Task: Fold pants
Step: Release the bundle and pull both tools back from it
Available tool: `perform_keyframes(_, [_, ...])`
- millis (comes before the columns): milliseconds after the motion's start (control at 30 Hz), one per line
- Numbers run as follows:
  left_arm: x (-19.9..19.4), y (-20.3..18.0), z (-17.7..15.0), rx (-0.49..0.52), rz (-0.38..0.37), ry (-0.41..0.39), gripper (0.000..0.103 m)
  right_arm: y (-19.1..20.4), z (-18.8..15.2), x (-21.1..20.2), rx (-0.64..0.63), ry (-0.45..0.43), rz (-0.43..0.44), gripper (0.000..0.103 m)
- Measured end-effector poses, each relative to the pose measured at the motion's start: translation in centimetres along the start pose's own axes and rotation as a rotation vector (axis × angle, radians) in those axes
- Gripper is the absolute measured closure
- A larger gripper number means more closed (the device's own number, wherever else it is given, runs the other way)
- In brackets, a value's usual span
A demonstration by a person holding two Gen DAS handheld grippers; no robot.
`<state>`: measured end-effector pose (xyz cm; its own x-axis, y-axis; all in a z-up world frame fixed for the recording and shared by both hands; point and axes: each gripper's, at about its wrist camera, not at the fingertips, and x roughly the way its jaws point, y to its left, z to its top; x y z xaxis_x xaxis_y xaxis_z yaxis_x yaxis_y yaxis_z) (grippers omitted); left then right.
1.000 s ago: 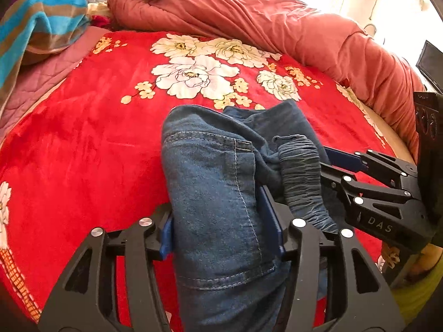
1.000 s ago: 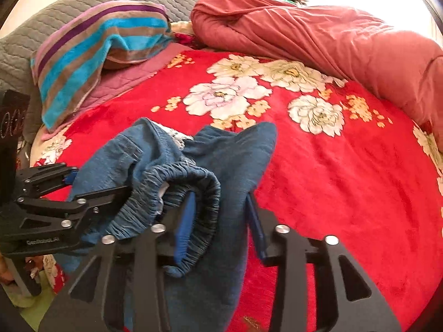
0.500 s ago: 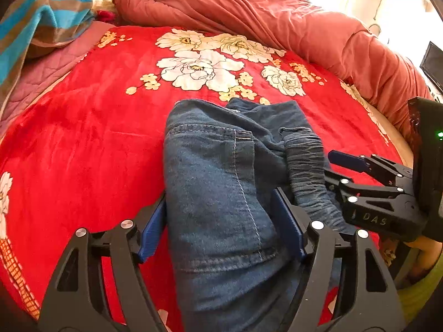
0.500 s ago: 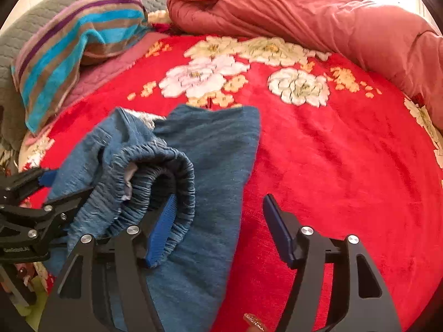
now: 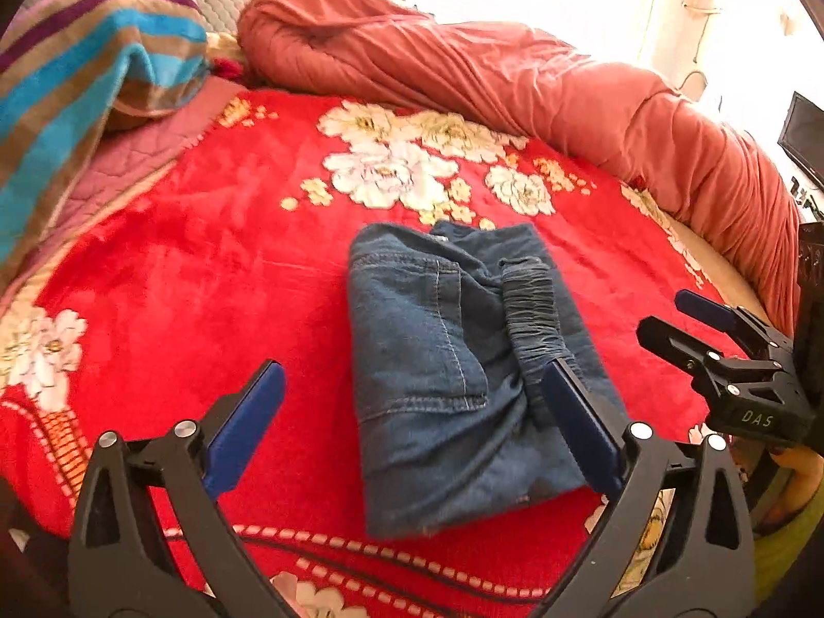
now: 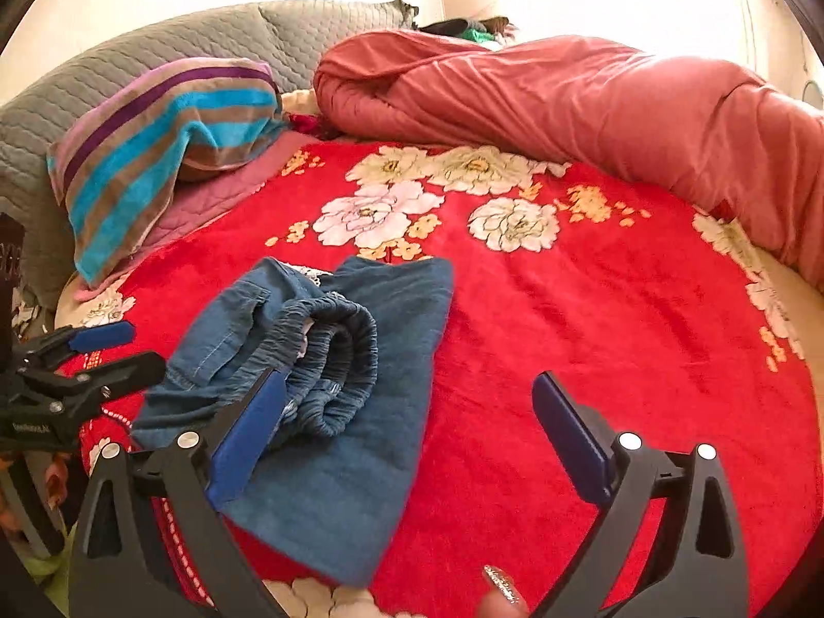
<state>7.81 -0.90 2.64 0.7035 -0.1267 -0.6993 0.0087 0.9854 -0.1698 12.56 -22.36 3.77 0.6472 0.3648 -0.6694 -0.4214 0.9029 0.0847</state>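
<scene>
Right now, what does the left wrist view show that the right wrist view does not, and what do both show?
Only the left wrist view shows the back pocket on the folded pants and a dark screen at the right edge.

Only the right wrist view shows the grey headboard in full, the open loop of the waistband, and a glittery fingernail at the bottom.

Both show the pants lying on the red blanket, the striped towel, the pink quilt, and both grippers open, left and right, holding nothing.
</scene>
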Motion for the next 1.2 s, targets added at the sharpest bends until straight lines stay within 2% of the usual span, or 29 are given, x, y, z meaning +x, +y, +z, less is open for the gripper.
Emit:
perform_keyframes(233, [-3.8, -0.3, -1.2, 0.030, 0.032, -0.064, 0.010, 0.3, -0.7, -3.5, -0.002, -0.074, 0.009, 0.005])
perform_keyframes(433, [-6.2, -0.3, -2.5, 0.034, 0.045, -0.088, 0.010, 0.7, -1.1, -6.9, -0.004, -0.145, 0.025, 0.005])
perform_keyframes(667, [-7.9, -0.4, -4.2, 0.041, 0.054, -0.094, 0.010, 1.1, -1.9, -9.3, -0.015, -0.166, 0.013, 0.005])
perform_keyframes(933, [-8.7, -0.1, -6.1, 0.020, 0.046, -0.076, 0.010, 2.3, -3.9, -10.2, -0.030, -0.129, 0.014, 0.005])
perform_keyframes(1200, [-7.8, 0.0, -7.7, -0.004, 0.035, -0.031, 0.010, 3.2, -7.1, -8.5, -0.010, -0.011, -0.030, 0.005])
